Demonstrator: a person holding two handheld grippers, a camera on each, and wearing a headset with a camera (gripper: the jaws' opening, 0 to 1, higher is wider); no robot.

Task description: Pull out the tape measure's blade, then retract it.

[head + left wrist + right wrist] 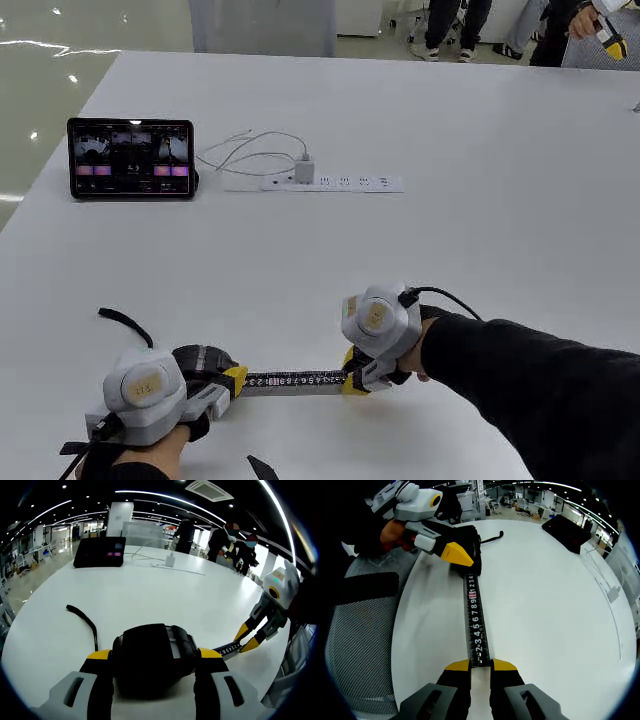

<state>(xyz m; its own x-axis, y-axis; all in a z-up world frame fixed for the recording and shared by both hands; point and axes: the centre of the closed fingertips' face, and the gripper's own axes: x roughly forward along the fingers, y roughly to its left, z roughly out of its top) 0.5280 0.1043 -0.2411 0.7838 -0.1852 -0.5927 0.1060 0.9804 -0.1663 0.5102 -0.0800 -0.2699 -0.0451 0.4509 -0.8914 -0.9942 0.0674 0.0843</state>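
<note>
Tape measure case (200, 360) lies on the white worktop (420, 240), where we find the left hand-held gripper (155, 656) clamped on its sides, its blade (474, 620) drawn out flat along the surface, the right hand-held gripper (480, 666) pinching the blade's end, and a tablet (131, 158) well apart.

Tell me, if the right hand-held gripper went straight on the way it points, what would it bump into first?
Running along the blade it pinches, the right hand-held gripper would probably first reach the tape measure case, clamped in the left hand-held gripper. Nothing else seems to lie between.
</note>
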